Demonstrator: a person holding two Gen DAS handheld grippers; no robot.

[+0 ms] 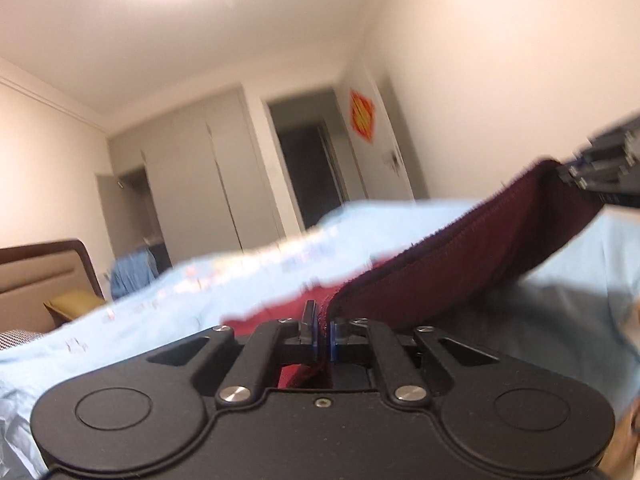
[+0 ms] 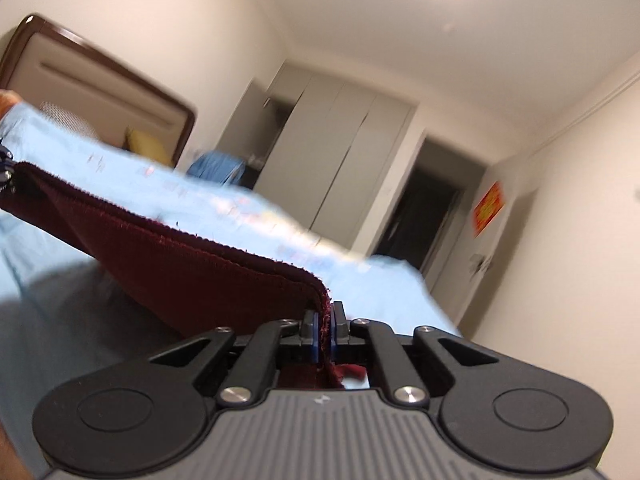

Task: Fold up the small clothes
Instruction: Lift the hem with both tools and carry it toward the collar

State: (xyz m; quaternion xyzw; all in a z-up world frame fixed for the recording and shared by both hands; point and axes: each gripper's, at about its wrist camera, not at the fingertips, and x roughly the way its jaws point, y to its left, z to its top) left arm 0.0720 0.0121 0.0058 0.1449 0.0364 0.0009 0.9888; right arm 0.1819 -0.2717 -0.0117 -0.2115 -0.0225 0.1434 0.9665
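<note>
Though motion blurs the bedsheet (image 1: pixel 240 280), both grippers' fingers (image 1: pixel 308 320) (image 2: pixel 340 322) pinch the maroon cloth (image 1: pixel 460 264).

Right gripper (image 2: pixel 324 326), maroon garment (image 2: pixel 192 268)
Jaws clamped on garment corner; cloth stretches away leftward above light-blue bedsheet (image 2: pixel 380 284).

My left gripper (image 1: pixel 323 336) is matt black plastic with bright polished metal pivot pins; its pads carry thin blue lining. The dark red garment (image 1: pixel 460 256) pinched in it is ribbed knit cloth, fuzzy along the hem. My right gripper (image 2: pixel 324 332) has the same matt black arms, with a grey ridged plastic housing behind them. Under the garment, the light blue bedsheet (image 2: pixel 360 280) looks like smooth, thin woven cloth. Beyond the sheet, the headboard (image 2: pixel 100 76) shows a glossy brown wooden rim around a matt beige panel.
</note>
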